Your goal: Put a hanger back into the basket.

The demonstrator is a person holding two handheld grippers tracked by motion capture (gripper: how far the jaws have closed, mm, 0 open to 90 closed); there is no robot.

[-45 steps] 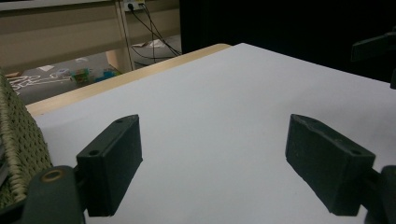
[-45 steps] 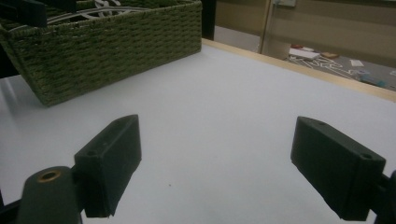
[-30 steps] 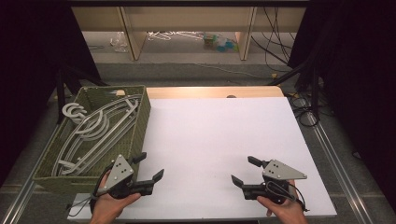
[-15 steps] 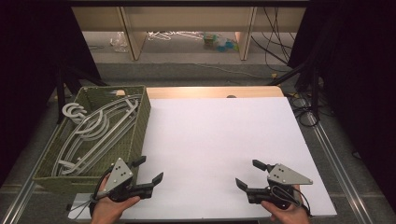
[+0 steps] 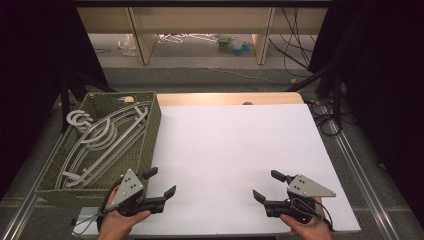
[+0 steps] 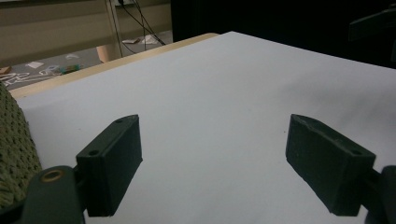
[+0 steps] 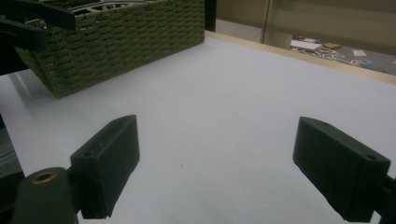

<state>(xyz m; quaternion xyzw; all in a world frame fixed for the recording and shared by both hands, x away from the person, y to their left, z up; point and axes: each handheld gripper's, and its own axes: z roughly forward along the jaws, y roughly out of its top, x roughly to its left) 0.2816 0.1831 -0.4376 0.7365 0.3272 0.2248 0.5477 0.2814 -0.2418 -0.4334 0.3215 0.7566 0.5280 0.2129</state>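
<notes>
My left gripper (image 5: 161, 183) and right gripper (image 5: 266, 186) are matte black, each topped by a grey three-cornered plate dotted with small screws. My fingers (image 6: 112, 161) are blocky pads; a brass-ringed hole sits behind one, and a black cable trails rearward.

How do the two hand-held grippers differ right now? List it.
The left hand-held gripper sits beside the green woven basket of hangers; the right hand-held gripper sits over bare white table. The left points right and away, the right points left. Shared: both open, holding nothing, near the front edge.
</notes>
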